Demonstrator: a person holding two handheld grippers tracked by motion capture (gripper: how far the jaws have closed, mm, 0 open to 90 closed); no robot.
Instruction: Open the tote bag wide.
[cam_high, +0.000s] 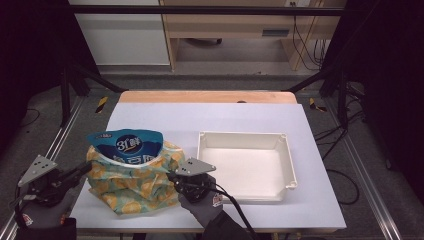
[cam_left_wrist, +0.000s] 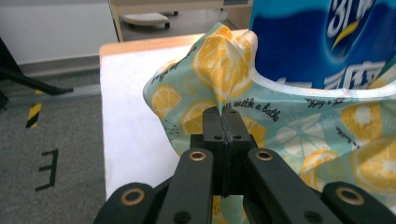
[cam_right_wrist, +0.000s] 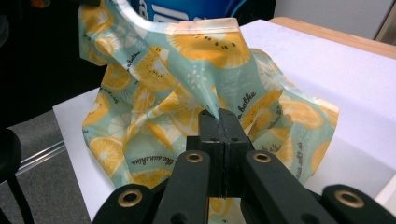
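Lemon-print bag (cam_high: 131, 181) on table's near-left part, pinched at both sides.

Bag sits just inside the near-left corner of the white table (cam_high: 210, 120), its left side close to the table's left edge; free surface behind it and on the far half. A blue packet (cam_high: 126, 145) stands in the bag's open mouth, top sticking out. Just right of the bag, w/ a small gap: white tray (cam_high: 288, 155), nothing in it, reaching toward the right edge. Left gripper (cam_left_wrist: 223, 114) jaws clamped on a fold of the bag's cloth, at its left side. Right gripper (cam_right_wrist: 218, 119) jaws likewise closed on a pinch of cloth at bag's right side.
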